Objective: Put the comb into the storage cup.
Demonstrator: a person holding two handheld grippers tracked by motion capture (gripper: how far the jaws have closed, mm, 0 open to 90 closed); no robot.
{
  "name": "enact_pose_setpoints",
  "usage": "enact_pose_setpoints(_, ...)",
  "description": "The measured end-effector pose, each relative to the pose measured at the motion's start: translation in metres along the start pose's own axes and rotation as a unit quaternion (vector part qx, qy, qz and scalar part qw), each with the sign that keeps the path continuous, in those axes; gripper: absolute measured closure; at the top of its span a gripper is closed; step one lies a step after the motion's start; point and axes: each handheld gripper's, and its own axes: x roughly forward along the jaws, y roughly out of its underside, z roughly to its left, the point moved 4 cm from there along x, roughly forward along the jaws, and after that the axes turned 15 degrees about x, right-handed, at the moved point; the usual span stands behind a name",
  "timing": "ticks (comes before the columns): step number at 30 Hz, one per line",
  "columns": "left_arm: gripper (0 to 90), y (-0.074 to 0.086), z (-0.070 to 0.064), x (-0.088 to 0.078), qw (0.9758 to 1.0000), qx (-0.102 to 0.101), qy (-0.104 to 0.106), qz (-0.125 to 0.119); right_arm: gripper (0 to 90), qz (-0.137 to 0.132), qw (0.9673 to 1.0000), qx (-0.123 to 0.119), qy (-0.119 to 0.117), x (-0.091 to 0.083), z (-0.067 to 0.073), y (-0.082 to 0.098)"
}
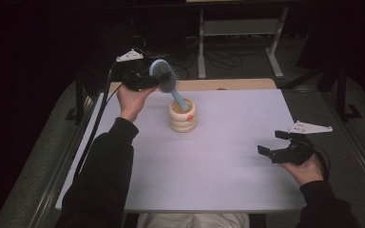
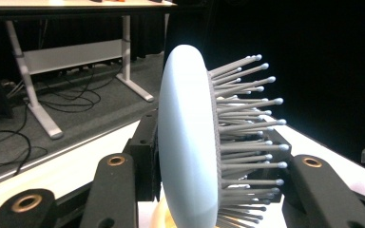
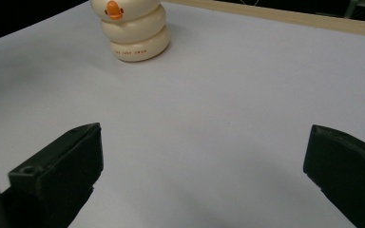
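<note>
My right gripper point(image 1: 272, 143): nearest to me, at the right of the surface, low over the white sheet; its jaws stand wide apart with nothing between them.
My right hand point(image 1: 308, 170): wrapped round the back of that gripper, a dark sleeve behind it.
White surface point(image 1: 228, 156): a pale sheet that runs bare from my near edge up to the holder; in the right gripper view it lies between my two black jaws.
Cream holder point(image 1: 182, 117): a round, ringed pot of stacked bulges with a small orange beak on its side, standing upright near the middle of the surface, toward the far side; well apart from my right gripper.
Blue hairbrush point(image 1: 165, 79): its handle slants down into the mouth of the holder, its round head up and to the left, tilted.
My left gripper point(image 1: 148, 80): held above and left of the holder, its jaws closed on the brush head; in the left gripper view the pale blue back presses one jaw and the grey bristles point(image 2: 247, 128) face the other.
My left hand point(image 1: 132, 99): under that gripper, forearm in a dark sleeve.
Beyond the surface: a wooden strip point(image 1: 228, 84) along the far edge, then dark floor with cables and grey frame legs point(image 1: 275, 52).
</note>
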Motion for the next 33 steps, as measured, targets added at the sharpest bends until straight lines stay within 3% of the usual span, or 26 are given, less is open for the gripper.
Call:
enact_pose_setpoints(9,53.5,0.013,0.001,0.016,0.9998,-0.006,0.005,0.018,0.0,-0.003,1.0,0.001,-0.002,-0.002,-0.001,0.001)
enact_pose_setpoints(33,53.4,0.045,0.002,0.037,0.998,-0.053,0.023,0.026,0.0,-0.005,1.0,0.004,0.0,-0.004,-0.002,0.001)
